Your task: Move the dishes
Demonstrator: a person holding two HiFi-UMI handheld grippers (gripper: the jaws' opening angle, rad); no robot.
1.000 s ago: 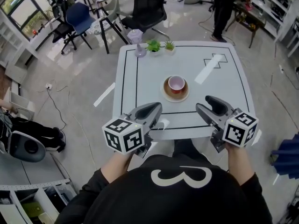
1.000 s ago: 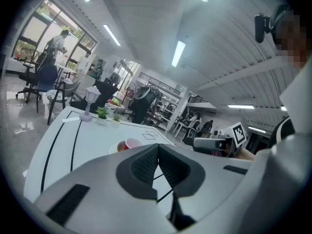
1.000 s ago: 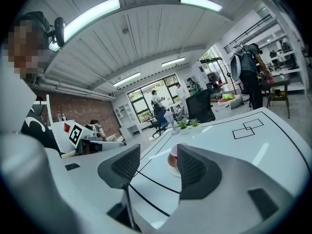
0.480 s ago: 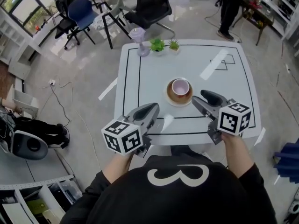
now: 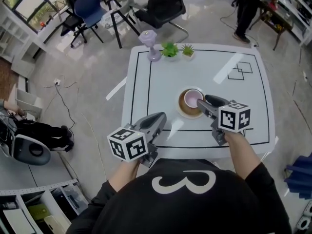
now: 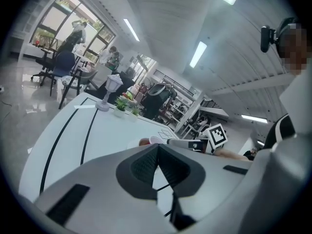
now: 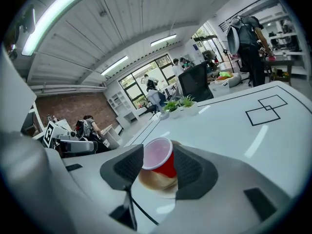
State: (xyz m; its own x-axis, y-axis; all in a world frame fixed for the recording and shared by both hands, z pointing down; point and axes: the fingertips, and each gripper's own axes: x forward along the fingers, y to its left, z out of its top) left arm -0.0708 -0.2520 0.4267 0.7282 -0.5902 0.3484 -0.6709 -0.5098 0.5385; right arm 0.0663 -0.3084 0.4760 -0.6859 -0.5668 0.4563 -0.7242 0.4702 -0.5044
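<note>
The right gripper (image 7: 159, 170) has its jaws spread either side of the red plastic cup (image 7: 158, 156), which stands on a round brown saucer (image 5: 183, 107) in the middle of the white black-lined table (image 5: 161, 72). The jaws have just been closing. I'd square the pads on the cup wall below the rim and squeeze gently, lest it buckle. The left gripper (image 6: 159, 149), pressed together and empty, hovers near the front edge. Whether the pads touch the cup yet I can't tell, and they hide the saucer's near side.

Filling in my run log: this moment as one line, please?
right gripper: open, jaws just been closing, cup between them, not gripped | cup: on saucer | left gripper: shut, empty
</note>
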